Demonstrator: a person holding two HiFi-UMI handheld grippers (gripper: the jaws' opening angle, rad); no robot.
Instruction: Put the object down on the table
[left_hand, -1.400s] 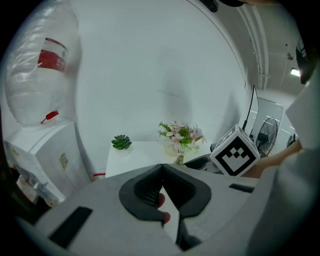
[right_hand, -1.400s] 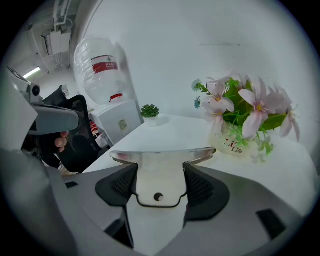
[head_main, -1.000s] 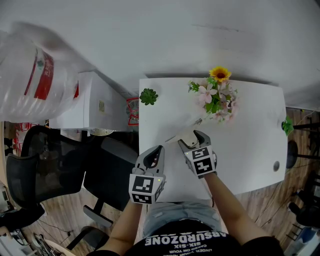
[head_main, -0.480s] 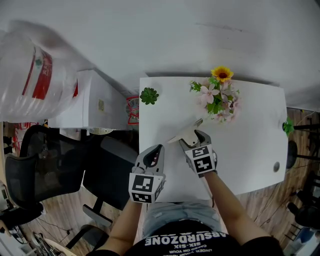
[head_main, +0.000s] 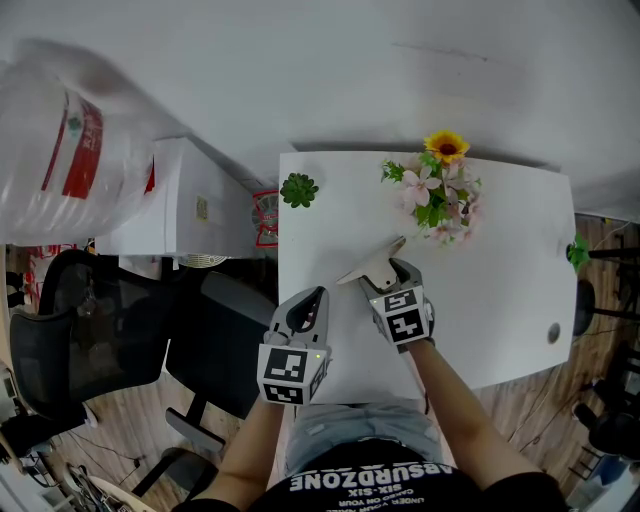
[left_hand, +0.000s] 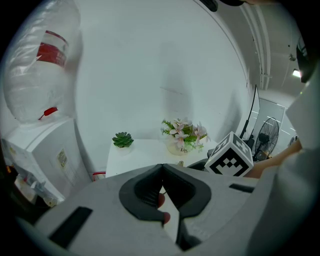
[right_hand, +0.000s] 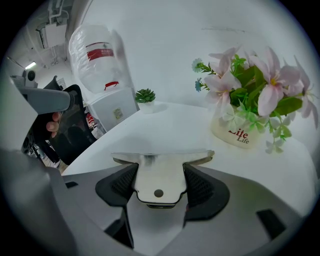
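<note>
White table, right tool clenched on metal scraper, wide edge crosswise, facing forward, left tool closed.

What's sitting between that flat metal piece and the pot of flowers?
Nothing: the right gripper view shows only bare white table between the metal piece and the flower pot.

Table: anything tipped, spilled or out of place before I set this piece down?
Nothing stands out. The flower pot and the small succulent stand upright on the table, and no spill shows. The metal plate sits squarely between the jaws of the right hand-held gripper.
</note>
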